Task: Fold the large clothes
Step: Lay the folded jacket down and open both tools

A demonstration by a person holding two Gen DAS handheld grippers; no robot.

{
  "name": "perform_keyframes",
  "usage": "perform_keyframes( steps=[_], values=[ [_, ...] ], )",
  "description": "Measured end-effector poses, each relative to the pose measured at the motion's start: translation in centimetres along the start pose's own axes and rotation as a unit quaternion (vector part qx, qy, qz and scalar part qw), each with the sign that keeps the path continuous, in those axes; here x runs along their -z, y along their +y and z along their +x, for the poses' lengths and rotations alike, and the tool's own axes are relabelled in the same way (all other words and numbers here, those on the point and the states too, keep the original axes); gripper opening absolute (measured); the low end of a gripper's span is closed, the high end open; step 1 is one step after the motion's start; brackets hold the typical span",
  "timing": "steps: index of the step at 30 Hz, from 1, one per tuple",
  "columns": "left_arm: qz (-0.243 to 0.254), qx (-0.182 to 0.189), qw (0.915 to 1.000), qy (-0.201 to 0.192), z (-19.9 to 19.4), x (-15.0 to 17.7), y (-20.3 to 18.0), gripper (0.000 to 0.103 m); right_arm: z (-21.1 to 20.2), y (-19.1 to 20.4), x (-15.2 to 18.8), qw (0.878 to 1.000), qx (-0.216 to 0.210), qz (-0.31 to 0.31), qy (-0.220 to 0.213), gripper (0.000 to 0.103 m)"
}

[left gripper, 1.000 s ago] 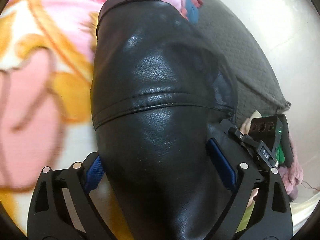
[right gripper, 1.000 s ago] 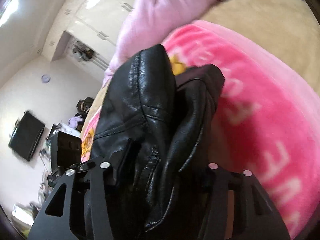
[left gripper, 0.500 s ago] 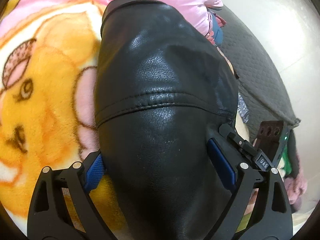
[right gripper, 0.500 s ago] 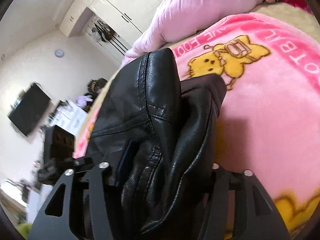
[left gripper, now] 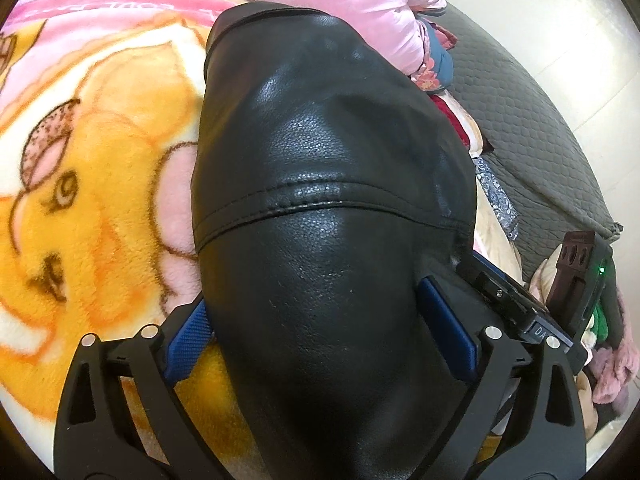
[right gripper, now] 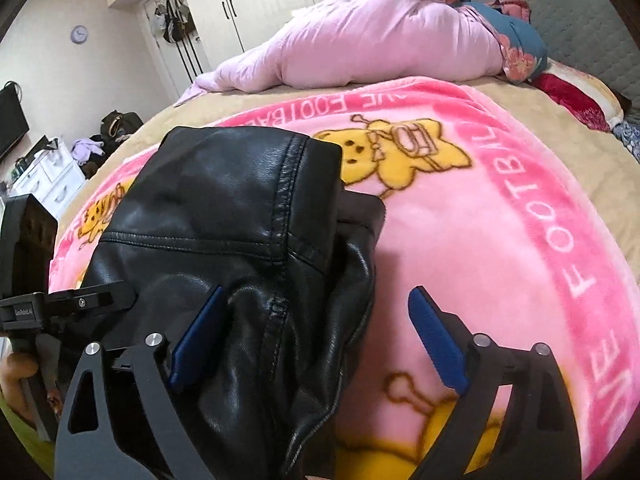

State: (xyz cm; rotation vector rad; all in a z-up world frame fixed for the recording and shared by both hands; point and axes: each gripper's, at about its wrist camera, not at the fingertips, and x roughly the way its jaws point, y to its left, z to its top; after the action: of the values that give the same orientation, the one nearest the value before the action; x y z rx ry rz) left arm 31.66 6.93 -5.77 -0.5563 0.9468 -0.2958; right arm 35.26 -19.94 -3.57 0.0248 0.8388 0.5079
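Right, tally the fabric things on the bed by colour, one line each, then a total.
Black: 1, the leather jacket
Pink with yellow cartoons: 1, the fleece blanket
Pale pink: 1, the bunched quilt
Blue floral: 1, the cloth beside the quilt
Dark red: 1, the cloth at the bed's edge
Grey: 1, the quilted cover
Total: 6

Both wrist cameras look steeply down, very close, along their fingers; the 2 views share the black jacket (left gripper: 328, 240) and pink blanket (right gripper: 500, 240).
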Motion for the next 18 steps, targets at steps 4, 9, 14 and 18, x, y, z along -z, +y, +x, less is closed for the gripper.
perform_keyframes(
  steps=[4, 9, 14, 18],
  values=[
    [-0.002, -0.002, 1.0, -0.002, -0.4, 0.5, 0.1, 0.09, 0.0, -0.8, -0.1, 1.0, -0.011, 0.017, 0.009, 0.093],
    [-0.016, 0.001, 0.9999, -0.003, -1.0, 0.6, 0.3, 0.09, -0.9, -1.0, 0.1, 0.999, -0.018, 0.027, 0.015, 0.095],
    [-0.013, -0.01, 0.9998, -0.014, -2.1, 1.0, 0.0, 0.09, -1.6, -1.4, -0.1, 0.999, -0.024, 0.036, 0.014, 0.096],
    [0.007, -0.031, 0.9989, -0.036, -3.6, 1.5, -0.8, 0.092, -2.2, -1.8, -0.2, 0.998, -0.032, 0.044, 0.016, 0.096]
  ],
)
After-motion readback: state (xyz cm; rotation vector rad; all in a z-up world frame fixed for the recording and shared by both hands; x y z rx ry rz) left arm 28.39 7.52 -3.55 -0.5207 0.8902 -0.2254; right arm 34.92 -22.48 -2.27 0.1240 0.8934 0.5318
